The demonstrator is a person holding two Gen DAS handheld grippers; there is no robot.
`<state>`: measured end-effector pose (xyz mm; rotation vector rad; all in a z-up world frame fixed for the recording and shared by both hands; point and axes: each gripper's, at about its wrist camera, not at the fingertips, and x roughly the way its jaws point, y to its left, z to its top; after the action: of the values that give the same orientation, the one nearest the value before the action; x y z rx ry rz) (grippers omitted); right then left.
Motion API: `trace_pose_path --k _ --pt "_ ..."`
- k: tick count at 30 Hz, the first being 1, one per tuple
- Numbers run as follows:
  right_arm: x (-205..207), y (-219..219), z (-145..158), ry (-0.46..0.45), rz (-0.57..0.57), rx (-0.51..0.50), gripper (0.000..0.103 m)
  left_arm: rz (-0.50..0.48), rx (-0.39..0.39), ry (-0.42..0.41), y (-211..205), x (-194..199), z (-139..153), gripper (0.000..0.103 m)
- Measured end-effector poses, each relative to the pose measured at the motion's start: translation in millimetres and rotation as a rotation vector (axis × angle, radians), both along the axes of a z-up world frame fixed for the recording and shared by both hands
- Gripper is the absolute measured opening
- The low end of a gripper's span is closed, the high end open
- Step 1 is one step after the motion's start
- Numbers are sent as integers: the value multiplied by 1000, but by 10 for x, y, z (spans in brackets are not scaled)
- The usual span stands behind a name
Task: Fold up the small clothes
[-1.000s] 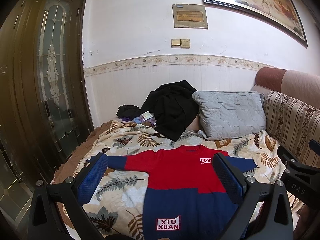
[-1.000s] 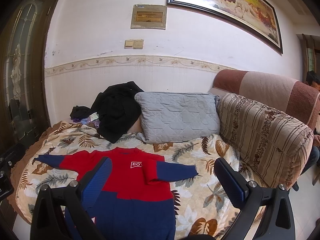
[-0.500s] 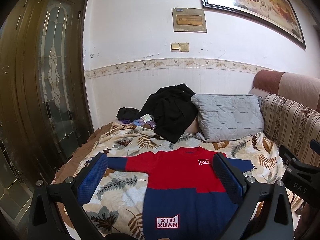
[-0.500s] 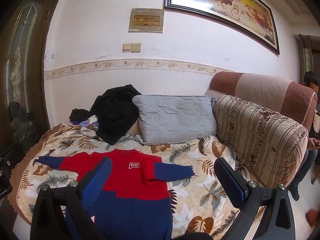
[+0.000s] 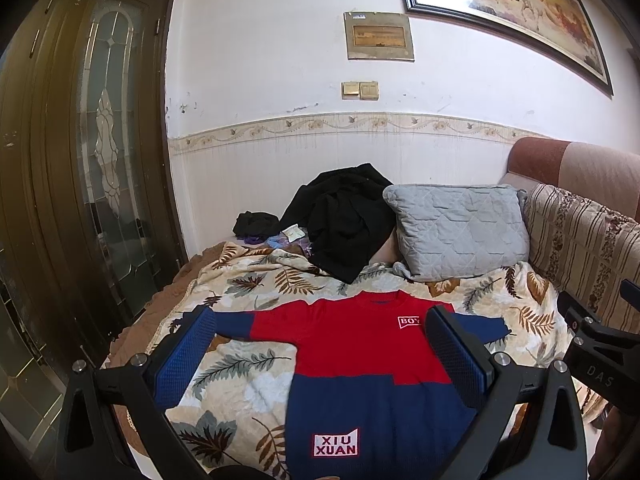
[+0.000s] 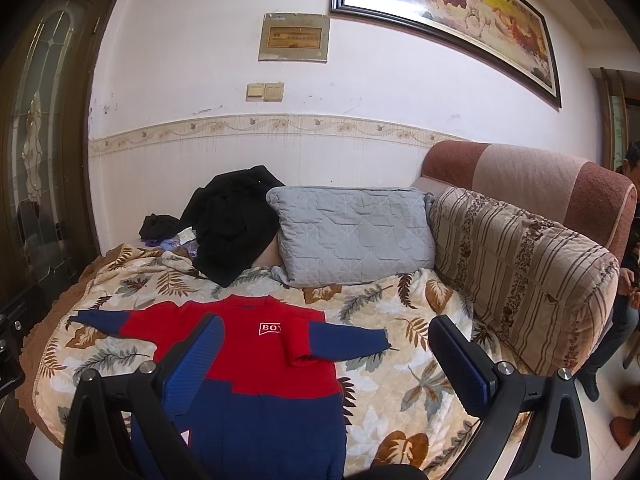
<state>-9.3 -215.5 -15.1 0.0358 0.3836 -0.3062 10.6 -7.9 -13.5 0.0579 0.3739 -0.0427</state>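
Here, the red-and-navy sweater [image 5: 360, 364] is lying flat, sleeves outspread for folding, as left gripper [image 5: 316, 354] and right gripper [image 6: 326, 360] are hovering released above.

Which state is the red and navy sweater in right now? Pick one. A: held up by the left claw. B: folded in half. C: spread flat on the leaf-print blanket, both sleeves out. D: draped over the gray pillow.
C: the sweater lies flat on the leaf-print blanket, sleeves out to both sides; both claws are open above it.

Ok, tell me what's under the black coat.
The black coat lies over the leaf blanket and against the grey pillow. Whatever is beneath it is covered.
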Motion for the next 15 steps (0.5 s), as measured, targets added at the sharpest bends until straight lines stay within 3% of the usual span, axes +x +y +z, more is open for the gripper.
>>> trace_pose_path --k 5,9,13,15 --pt "126 -21 -60 22 -1 -5 103 5 3 21 -4 130 -77 103" --pt "324 -189 -233 50 48 42 103 29 10 80 18 410 -326 103" --pt "692 -568 -577 94 144 184 103 77 53 180 35 924 -907 103" --pt "954 -827 -835 138 174 283 103 81 59 274 41 1261 -1298 103"
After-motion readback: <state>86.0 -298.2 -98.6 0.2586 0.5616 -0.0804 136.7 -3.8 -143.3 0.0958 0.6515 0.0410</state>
